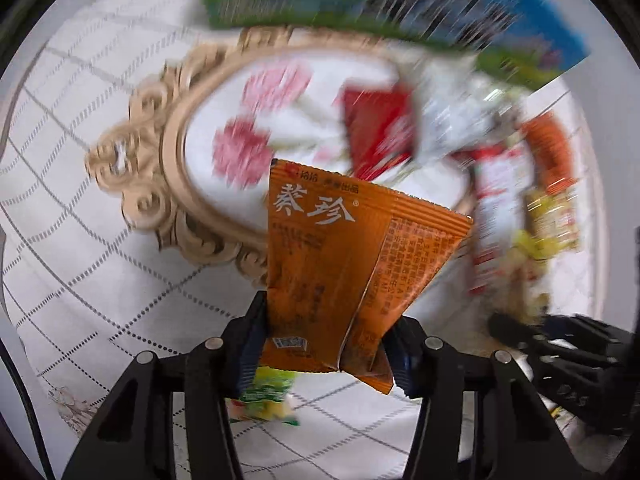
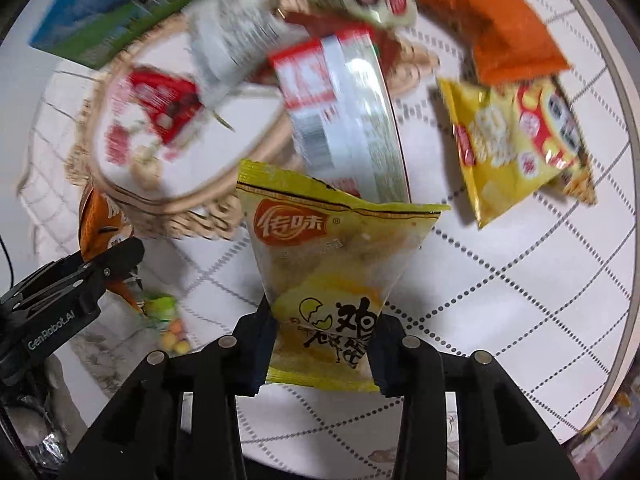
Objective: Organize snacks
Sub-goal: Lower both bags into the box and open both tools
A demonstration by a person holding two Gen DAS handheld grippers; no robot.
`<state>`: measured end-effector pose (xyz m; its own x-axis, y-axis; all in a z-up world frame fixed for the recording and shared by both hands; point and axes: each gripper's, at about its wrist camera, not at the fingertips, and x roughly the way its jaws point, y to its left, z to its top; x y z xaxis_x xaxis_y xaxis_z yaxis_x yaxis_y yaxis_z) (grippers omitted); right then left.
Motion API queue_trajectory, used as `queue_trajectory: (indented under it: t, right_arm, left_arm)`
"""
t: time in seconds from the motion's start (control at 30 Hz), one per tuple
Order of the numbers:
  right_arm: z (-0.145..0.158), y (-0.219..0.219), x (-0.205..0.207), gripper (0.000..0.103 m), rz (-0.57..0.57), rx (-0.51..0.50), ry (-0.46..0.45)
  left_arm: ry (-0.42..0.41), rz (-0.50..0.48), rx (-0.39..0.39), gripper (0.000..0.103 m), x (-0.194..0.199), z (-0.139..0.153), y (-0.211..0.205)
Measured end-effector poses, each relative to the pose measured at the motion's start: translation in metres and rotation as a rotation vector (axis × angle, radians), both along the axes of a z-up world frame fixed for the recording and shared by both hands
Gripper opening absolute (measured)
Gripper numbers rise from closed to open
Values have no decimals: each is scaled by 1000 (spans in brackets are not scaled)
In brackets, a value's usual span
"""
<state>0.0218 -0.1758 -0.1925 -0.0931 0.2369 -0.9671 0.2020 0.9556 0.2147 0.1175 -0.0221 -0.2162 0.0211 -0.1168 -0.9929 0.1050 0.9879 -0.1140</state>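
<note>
My left gripper point(image 1: 324, 344) is shut on an orange snack packet point(image 1: 340, 256) and holds it above the table, near the rim of an ornate oval tray point(image 1: 168, 148). My right gripper point(image 2: 324, 344) is shut on a yellow snack packet point(image 2: 332, 264), held above the table in front of the same tray point(image 2: 120, 196). The tray holds a red packet point(image 1: 380, 128) and a silver-white packet point(image 2: 232, 36). A red-and-silver packet point(image 2: 340, 112) leans over the tray's edge. The left gripper with its orange packet shows in the right wrist view point(image 2: 100, 248).
A green and blue box point(image 1: 360, 0) lies behind the tray. An orange bag point(image 2: 492, 28) and a yellow bag point(image 2: 516, 140) lie on the checked tablecloth point(image 2: 520, 280) right of the tray. A small green candy packet point(image 2: 164, 316) lies near the left gripper.
</note>
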Motion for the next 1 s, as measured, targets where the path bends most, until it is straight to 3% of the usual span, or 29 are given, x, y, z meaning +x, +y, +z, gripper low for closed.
queue_trajectory:
  t: [0.3,0.4,0.53,0.67,0.77,1.0]
  right_arm:
    - [127,-30,62,42,28,70,-221]
    - [170,-42,103,42,51,44,-307]
    - [201,-56,184,42,94,-79,-378]
    - [196,-64,268,42,111,-193,-367]
    - [176,-72,316,42,111,-226,-322]
    - [108,-78,381,42,94,-263,-211]
  left_arm:
    - [-155,27,-198,50,64,118,-22]
    - [-208,29,-191,50,112,146,-26]
    - [-241,49,-143,50,177,153,-27]
    - [-223,69,-74,50,247,134,-19]
    - [-199,78,-13,50,290,113,-18]
    - [-88,104,64,52,352,62,-3]
